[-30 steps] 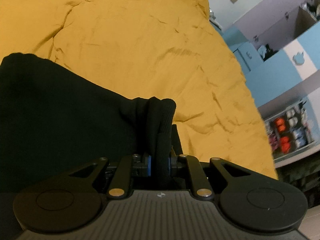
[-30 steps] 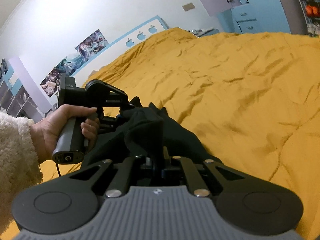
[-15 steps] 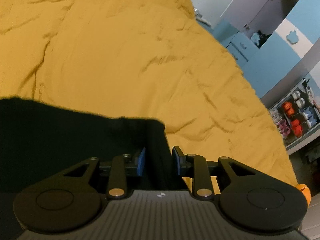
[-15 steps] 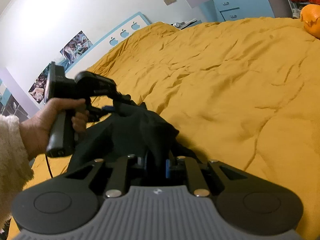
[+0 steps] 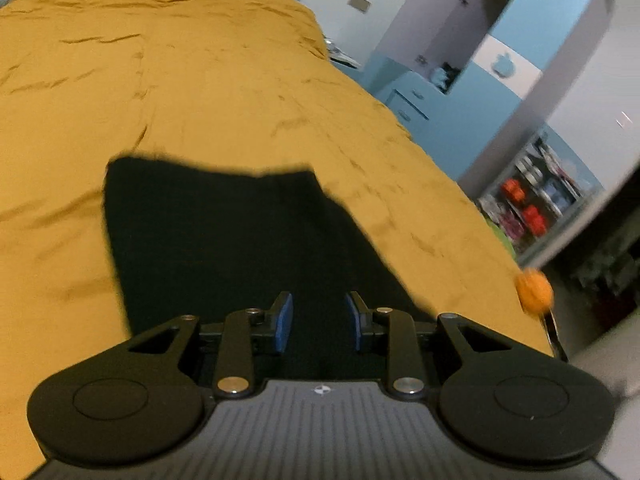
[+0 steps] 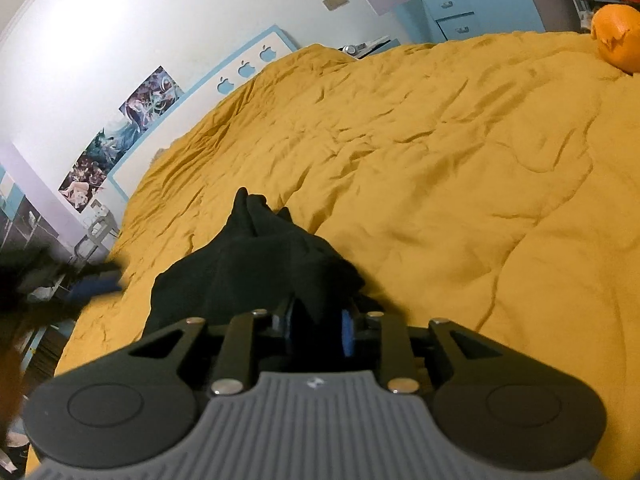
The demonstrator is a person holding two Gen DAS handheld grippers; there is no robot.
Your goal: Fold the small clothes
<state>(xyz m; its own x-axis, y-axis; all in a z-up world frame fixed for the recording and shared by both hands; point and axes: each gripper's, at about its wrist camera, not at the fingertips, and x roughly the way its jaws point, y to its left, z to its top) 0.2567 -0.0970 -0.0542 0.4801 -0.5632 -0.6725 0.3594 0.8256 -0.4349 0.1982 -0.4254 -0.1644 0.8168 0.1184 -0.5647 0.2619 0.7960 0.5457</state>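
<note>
A black garment lies folded on the mustard-yellow bedspread. My left gripper is open above the garment's near edge, with nothing between its blue pads. In the right wrist view the same garment lies bunched on the bedspread. My right gripper has its jaws parted a little, with black cloth lying between them. The left gripper shows there as a dark blur at the left edge.
An orange pumpkin-like ball sits on the far right of the bed; it also shows blurred at the bed's edge in the left wrist view. Blue cabinets and shelves stand beyond the bed. Posters hang on the wall.
My left gripper let go of the black garment, opened and drew back. The garment dropped flat onto the bed. My right gripper's jaws loosened on the cloth.
</note>
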